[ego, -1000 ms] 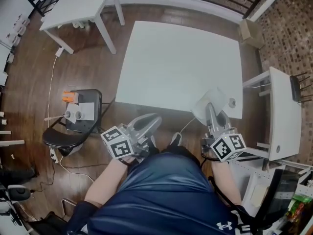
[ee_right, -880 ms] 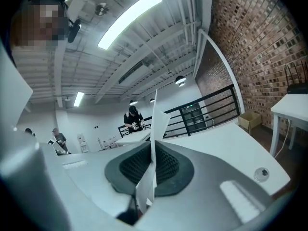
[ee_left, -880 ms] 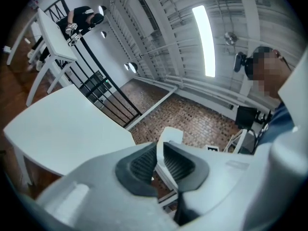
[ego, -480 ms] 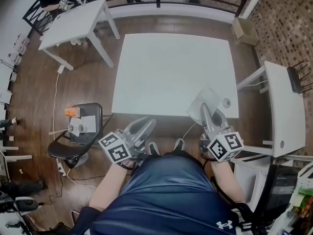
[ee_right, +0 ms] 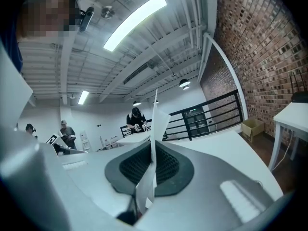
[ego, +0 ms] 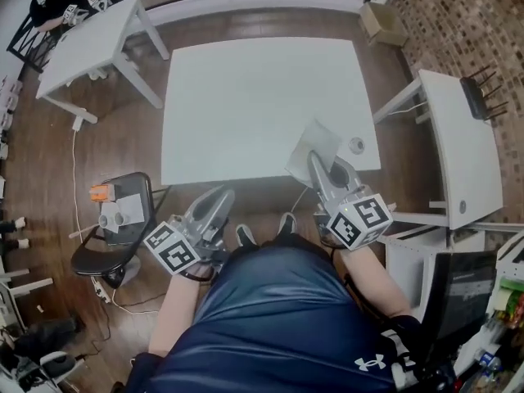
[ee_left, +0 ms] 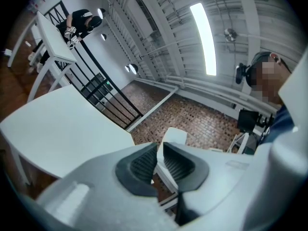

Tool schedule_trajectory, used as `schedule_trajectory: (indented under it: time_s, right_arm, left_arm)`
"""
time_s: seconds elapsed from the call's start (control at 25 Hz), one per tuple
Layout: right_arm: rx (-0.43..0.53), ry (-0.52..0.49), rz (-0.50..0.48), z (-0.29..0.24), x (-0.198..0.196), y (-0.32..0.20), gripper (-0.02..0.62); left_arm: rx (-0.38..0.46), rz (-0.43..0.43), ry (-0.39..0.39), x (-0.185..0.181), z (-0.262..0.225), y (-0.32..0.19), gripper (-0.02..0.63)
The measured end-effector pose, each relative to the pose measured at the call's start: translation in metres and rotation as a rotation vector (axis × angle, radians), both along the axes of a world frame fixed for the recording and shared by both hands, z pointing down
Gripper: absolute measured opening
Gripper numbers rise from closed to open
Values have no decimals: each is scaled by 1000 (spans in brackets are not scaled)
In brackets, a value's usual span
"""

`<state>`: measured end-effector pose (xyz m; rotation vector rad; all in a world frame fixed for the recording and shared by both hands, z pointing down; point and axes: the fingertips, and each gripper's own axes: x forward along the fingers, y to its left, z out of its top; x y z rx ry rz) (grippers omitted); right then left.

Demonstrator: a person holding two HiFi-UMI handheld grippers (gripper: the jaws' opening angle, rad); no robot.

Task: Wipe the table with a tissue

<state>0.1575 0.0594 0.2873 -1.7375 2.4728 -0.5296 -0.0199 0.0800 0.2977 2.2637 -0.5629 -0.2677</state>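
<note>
The white table point(ego: 254, 97) fills the middle of the head view. My right gripper point(ego: 313, 159) reaches over its near right corner, shut on a white tissue point(ego: 316, 142) that fans out past the fingertips. In the right gripper view the tissue point(ee_right: 156, 121) stands as a thin sheet pinched between the dark pads of the right gripper point(ee_right: 153, 150). My left gripper point(ego: 219, 196) hovers just short of the table's near edge, over the floor. In the left gripper view the left gripper point(ee_left: 159, 147) shows a narrow gap between its pads, with nothing in it.
A black chair point(ego: 139, 188) holding small items stands at the left of the person. A second white table point(ego: 82, 43) is at the far left, a white desk point(ego: 454, 150) at the right, a cardboard box point(ego: 378, 20) beyond. A small round fitting point(ego: 355, 145) sits near the table's right edge.
The head view has shifted, so the table and floor sit further left in the picture. Both grippers keep their places at the near edge, and the tissue stays pinched in the right one.
</note>
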Motion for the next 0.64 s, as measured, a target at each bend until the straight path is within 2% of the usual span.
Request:
schedule_trajectory:
  time_s: [0.28,0.64]
  right_arm:
    - [-7,-12,0,-2,2,-4,12]
    - [-2,-19,6,1,20,-3,12]
  left_arm:
    - [-23,12,-17,7,5,-1,40]
    - [-2,28,-20,29,-1,-5,40]
